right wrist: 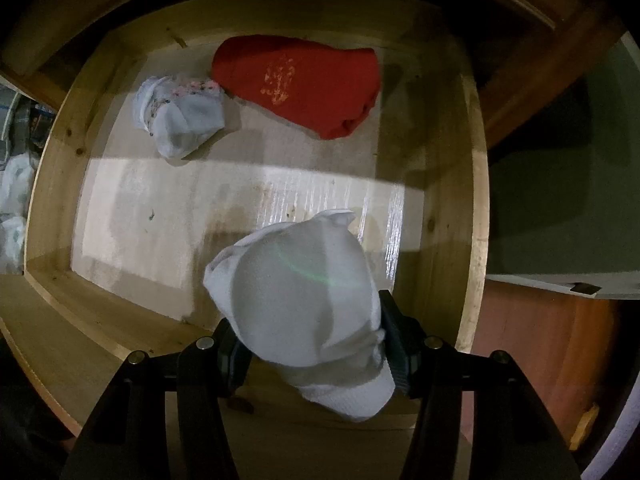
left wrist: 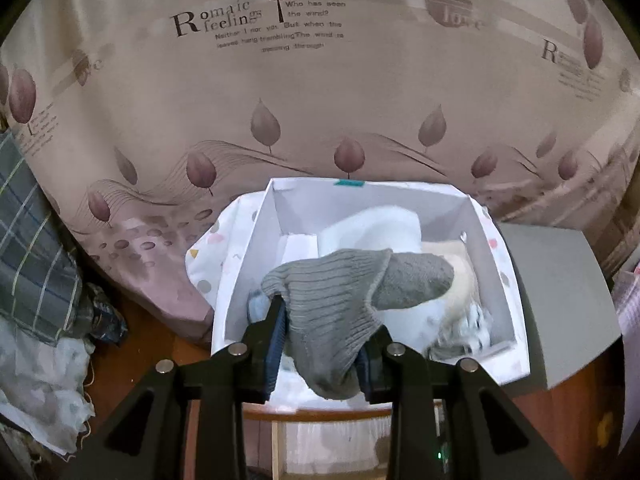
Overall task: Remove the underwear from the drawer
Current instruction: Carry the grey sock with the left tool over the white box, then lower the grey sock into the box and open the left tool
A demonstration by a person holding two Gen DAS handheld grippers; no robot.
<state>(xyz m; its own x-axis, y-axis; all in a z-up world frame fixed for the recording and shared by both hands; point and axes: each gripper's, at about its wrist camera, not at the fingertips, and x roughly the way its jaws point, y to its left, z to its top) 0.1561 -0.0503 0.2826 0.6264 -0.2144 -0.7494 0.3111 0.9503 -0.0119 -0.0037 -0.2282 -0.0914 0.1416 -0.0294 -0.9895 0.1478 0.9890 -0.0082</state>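
Left wrist: left gripper (left wrist: 320, 344) clamped on grey knit garment (left wrist: 340, 300) above white box (left wrist: 248, 248) w/ other clothes; step = drop-off, next: release.
Right wrist: right gripper (right wrist: 316, 344) gripping white garment (right wrist: 296, 292) over wooden drawer (right wrist: 476, 184); red item (right wrist: 304, 84) & pale bundle (right wrist: 180, 120) remain inside; next: lift clear.

wooden drawer (right wrist: 60, 184): red garment (right wrist: 304, 80), pale bundle (right wrist: 180, 120).

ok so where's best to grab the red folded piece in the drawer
Judging by its pose, take the red garment from above across its narrower lower-right end, where the folded edge bunches thick. It lies flat on the drawer floor, clear of the pale bundle.
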